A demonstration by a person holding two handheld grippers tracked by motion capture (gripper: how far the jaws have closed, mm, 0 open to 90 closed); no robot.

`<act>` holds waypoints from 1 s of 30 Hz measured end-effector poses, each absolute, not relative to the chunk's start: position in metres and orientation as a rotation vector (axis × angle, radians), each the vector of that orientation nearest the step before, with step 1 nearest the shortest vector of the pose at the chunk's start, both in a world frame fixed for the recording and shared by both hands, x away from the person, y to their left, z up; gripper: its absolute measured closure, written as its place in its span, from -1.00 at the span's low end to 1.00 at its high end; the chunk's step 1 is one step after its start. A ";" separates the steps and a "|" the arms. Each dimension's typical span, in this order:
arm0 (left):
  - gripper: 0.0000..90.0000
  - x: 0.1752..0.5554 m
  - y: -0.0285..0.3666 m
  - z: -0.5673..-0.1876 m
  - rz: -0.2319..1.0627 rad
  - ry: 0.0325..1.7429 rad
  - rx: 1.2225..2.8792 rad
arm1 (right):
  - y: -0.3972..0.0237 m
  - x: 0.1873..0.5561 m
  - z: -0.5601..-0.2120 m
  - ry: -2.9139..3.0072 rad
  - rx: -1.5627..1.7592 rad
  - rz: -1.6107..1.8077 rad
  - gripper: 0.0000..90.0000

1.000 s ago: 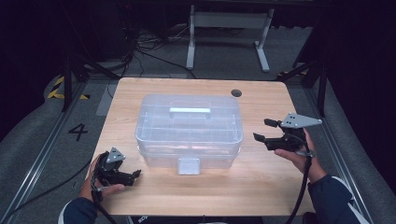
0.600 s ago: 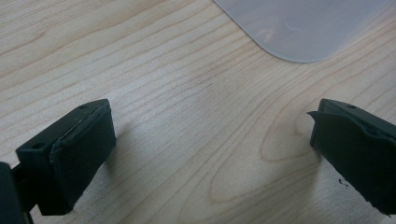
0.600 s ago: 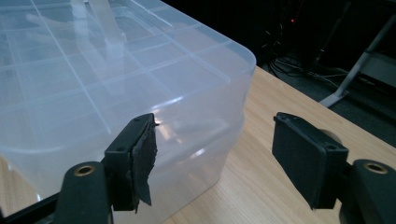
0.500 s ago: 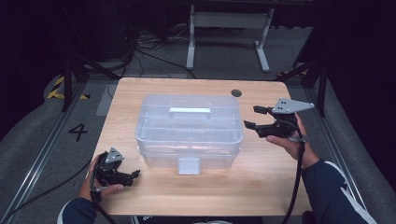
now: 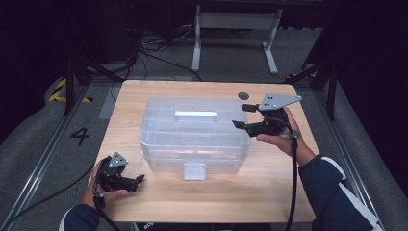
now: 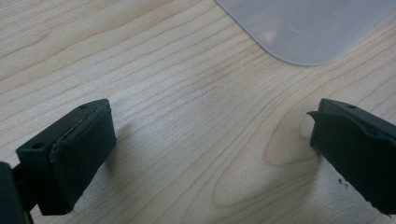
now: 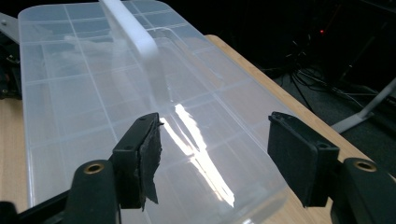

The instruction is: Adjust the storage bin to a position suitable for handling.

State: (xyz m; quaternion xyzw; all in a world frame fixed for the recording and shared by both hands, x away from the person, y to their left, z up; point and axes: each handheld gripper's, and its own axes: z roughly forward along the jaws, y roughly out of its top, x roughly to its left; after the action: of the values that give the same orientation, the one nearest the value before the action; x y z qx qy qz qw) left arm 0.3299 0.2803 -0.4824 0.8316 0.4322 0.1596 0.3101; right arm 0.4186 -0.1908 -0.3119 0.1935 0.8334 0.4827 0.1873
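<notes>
Main obstacle: clear plastic box [image 5: 195, 134] on the middle of the table [image 5: 144, 94], its white handle [image 5: 196, 114] raised on the lid.
Left edge: bare wood strip beside the box; left gripper [image 5: 126, 181] sits at the near left corner, jaws apart.
Right edge: narrower strip, held by the right gripper [image 5: 243, 116], jaws apart over the lid's right end.
Near edge: free band, broken by the box latch [image 5: 194, 171].
Far edge: thin clear band.

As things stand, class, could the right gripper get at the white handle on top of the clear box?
Probably yes. The right gripper hangs open at the box's right end, jaws pointing along the lid toward the handle, and nothing lies on the lid between them.
</notes>
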 end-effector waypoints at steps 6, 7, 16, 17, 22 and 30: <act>-0.99 0.331 0.280 -0.483 0.416 1.139 2.193 | -0.170 0.419 -0.313 2.379 0.502 1.349 -0.13; -0.99 0.331 0.280 -0.483 0.413 1.138 2.194 | -0.168 0.419 -0.313 2.379 0.496 1.346 -0.13; -0.99 0.331 0.280 -0.483 0.416 1.139 2.195 | -0.150 0.421 -0.309 2.407 0.466 1.331 0.03; -0.99 0.331 0.279 -0.483 0.416 1.139 2.195 | -0.148 0.422 -0.309 2.415 0.458 1.324 0.07; -0.99 0.331 0.279 -0.483 0.420 1.138 2.193 | -0.135 0.423 -0.309 2.437 0.426 1.286 0.26; -0.99 0.330 0.279 -0.483 0.427 1.150 2.189 | -0.126 0.426 -0.311 2.450 0.408 1.226 0.54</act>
State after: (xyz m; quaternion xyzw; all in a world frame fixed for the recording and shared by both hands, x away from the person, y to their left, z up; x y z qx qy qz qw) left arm 0.3301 0.2789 -0.4825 0.8291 0.4356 0.1618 0.3109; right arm 0.4261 -0.1263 -0.3111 0.1449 0.8692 0.4351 0.1848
